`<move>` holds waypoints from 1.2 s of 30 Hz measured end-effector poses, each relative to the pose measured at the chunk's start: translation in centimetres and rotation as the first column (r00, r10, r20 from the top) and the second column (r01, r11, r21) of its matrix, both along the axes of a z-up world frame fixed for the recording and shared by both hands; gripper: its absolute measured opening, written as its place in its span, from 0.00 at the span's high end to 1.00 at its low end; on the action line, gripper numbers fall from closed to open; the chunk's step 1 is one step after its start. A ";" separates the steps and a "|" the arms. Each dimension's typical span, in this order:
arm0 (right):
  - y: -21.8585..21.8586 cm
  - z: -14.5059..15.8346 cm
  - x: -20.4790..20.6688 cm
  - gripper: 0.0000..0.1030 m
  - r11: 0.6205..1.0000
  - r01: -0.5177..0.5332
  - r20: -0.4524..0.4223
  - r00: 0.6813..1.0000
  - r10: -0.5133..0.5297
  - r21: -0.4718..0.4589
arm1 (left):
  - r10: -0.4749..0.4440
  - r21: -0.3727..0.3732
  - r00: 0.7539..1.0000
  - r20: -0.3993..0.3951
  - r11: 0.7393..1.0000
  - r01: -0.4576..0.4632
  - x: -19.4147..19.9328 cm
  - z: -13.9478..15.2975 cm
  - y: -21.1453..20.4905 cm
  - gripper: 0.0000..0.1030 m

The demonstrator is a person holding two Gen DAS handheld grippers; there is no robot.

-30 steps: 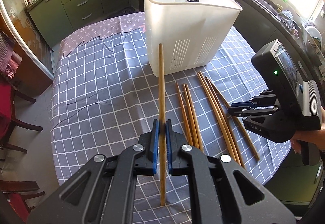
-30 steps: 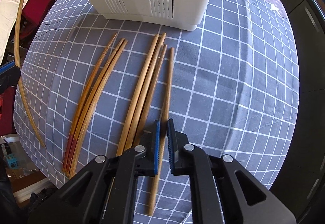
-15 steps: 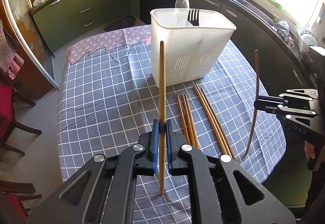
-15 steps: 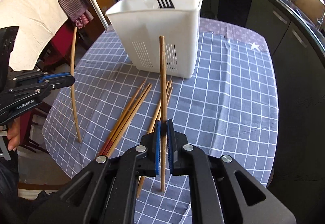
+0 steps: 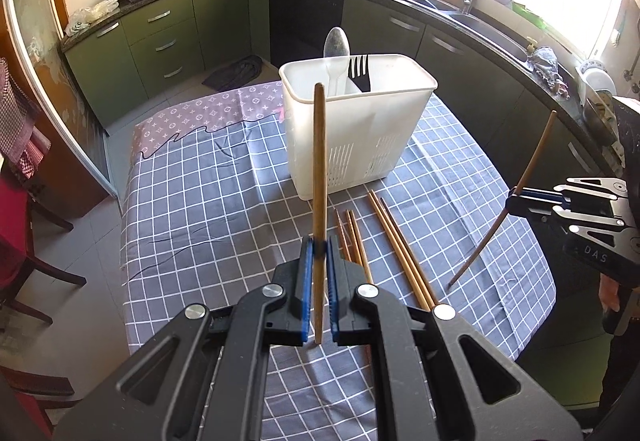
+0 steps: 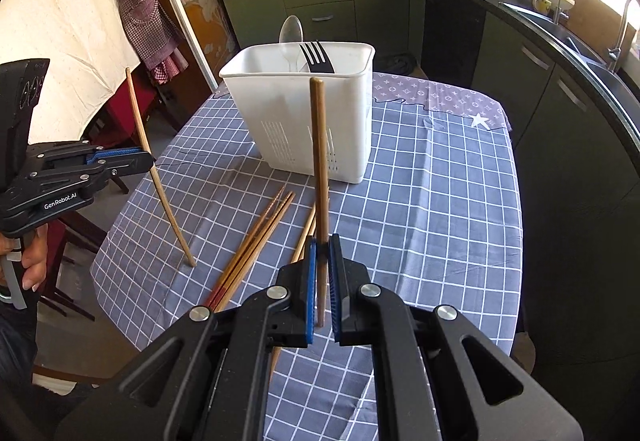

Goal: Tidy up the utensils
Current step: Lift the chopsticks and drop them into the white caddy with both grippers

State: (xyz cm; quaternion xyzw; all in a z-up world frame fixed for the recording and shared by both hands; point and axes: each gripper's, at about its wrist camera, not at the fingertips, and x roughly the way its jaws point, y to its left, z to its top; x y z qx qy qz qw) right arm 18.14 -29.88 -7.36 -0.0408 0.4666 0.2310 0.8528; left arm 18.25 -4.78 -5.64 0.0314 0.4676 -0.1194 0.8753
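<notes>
Left gripper (image 5: 318,277) | jaws clamped on raised chopstick (image 5: 319,177) | right gripper (image 6: 323,273) | likewise, chopstick (image 6: 320,161) lifted off tablecloth (image 6: 440,201) since 1 s ago | next: caddy (image 5: 352,129) insertion

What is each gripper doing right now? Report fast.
Left gripper: closed on a chopstick.
Right gripper: closed on another chopstick.

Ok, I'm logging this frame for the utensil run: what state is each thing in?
left claw: shut on left chopstick, held upright.
right claw: shut on right chopstick, held upright.
loose chopsticks: lying flat on tablecloth.
utensil holder: upright, holding spoon and fork.
</notes>
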 end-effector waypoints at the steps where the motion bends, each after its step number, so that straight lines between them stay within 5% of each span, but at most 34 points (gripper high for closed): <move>1: 0.0 -0.1 0.0 0.93 1.000 -0.002 0.000 1.000 0.002 0.002 | -0.001 -0.001 1.000 0.000 1.000 0.001 0.0 0.0 0.0 0.93; 12: -0.1 0.5 -0.1 0.93 1.000 -0.003 0.012 1.000 0.003 0.019 | -0.009 -0.002 1.000 0.020 1.000 0.009 -0.1 0.8 -0.1 0.93; 20: -0.1 4.4 0.3 0.93 0.997 -0.013 0.079 0.997 0.008 0.073 | -0.017 -0.004 0.999 0.045 1.000 0.017 0.3 2.7 -0.5 0.93; 36: -0.6 17.7 5.1 0.93 0.964 0.033 0.309 0.944 -0.118 0.266 | -0.028 -0.050 0.958 0.287 0.998 0.044 1.0 15.7 -1.8 0.93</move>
